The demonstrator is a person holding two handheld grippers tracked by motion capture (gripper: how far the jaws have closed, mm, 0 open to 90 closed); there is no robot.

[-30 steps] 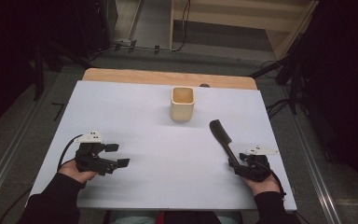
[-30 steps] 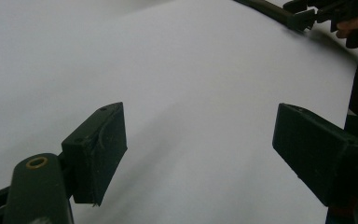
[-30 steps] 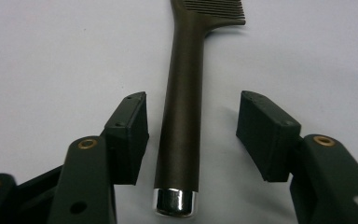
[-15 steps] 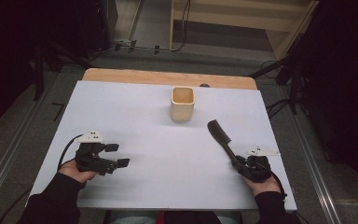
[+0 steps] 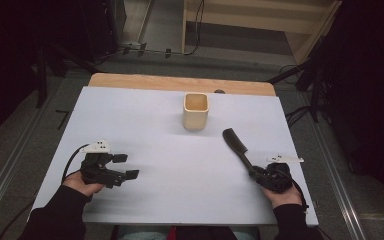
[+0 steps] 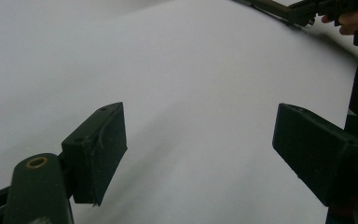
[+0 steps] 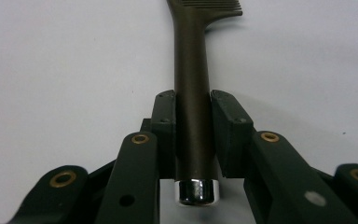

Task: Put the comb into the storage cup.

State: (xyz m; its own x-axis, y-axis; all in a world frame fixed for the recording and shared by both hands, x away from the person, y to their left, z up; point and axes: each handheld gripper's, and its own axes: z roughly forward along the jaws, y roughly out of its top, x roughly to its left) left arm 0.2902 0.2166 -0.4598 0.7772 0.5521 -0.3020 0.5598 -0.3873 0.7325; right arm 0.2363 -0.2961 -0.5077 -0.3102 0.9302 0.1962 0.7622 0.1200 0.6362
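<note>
Two grippers low at near edge. Right gripper clamped on comb handle, jaws just closed onto it; comb near right edge, long axis running from gripper toward cup, teeth end nearest cup. Cup upright near far edge, mid-width, well beyond comb tip, up-left. Left gripper idle near left corner, jaws apart, nothing between. Board plain white; dark room, cables behind.

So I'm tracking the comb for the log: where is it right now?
In the high view the comb lies at the table's right side, its handle clamped in the right gripper, its head pointing toward the wooden cup.
</note>
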